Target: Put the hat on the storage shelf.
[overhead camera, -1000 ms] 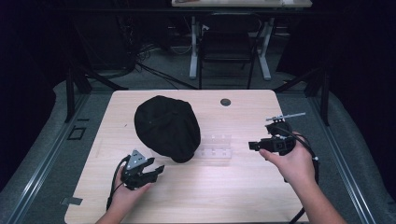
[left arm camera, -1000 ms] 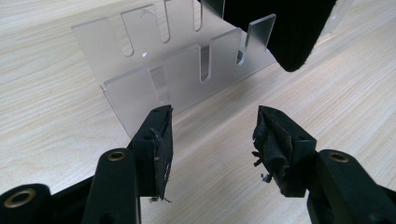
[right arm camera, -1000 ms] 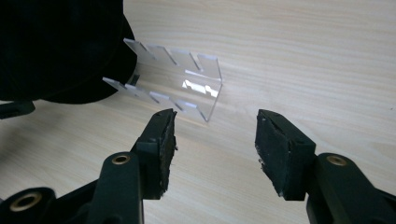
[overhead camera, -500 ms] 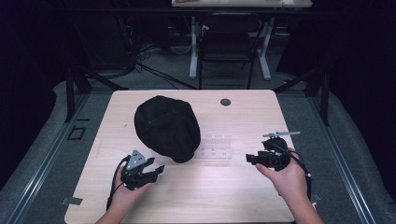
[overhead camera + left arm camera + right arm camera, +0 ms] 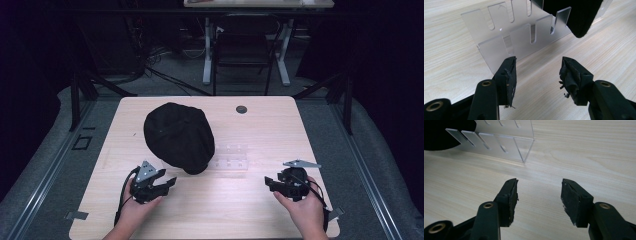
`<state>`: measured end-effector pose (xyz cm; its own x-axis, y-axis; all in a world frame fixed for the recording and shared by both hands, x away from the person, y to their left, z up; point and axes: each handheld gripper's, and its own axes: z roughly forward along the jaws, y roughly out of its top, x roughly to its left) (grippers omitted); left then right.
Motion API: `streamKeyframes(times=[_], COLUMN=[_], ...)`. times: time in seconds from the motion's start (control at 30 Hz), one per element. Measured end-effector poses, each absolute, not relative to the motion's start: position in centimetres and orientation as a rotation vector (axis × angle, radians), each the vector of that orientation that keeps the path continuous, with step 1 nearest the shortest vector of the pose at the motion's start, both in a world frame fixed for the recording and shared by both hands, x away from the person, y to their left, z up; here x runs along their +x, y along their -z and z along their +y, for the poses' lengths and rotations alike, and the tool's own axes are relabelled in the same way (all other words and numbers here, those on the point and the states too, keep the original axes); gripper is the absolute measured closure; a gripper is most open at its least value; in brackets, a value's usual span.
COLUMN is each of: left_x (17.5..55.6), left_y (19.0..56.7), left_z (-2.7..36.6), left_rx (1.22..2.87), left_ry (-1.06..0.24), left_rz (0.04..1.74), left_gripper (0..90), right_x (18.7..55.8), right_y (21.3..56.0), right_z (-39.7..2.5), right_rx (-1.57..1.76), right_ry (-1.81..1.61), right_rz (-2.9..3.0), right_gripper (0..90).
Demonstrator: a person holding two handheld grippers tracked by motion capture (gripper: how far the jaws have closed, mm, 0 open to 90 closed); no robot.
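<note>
Rack between left tool and right tool; both gaping, empty.

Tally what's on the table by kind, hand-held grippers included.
Black cap: 1
Clear slotted acrylic rack: 1
Hand-held gripper: 2, left hand-held gripper and right hand-held gripper, both open and empty
Total: 4

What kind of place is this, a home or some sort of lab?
Likely a lab or recording studio: a bare wooden table inside a dark frame, cables on the floor, a desk and chair behind.
</note>
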<state>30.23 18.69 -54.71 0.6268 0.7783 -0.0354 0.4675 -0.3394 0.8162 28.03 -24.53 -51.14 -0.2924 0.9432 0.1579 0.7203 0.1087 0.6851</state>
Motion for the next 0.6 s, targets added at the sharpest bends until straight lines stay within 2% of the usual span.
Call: streamKeyframes(times=[0.6], left_x=[30.2], left_y=[54.8], left_z=[18.5], left_rx=[1.992], left_ry=[-0.450], left_rz=[0.967], left_gripper=[46.6], right_x=[27.1], right_y=[54.8], right_z=[-25.5], right_rx=[1.568], right_ry=[-1.028], right_rz=[1.992], right_gripper=[42.7])
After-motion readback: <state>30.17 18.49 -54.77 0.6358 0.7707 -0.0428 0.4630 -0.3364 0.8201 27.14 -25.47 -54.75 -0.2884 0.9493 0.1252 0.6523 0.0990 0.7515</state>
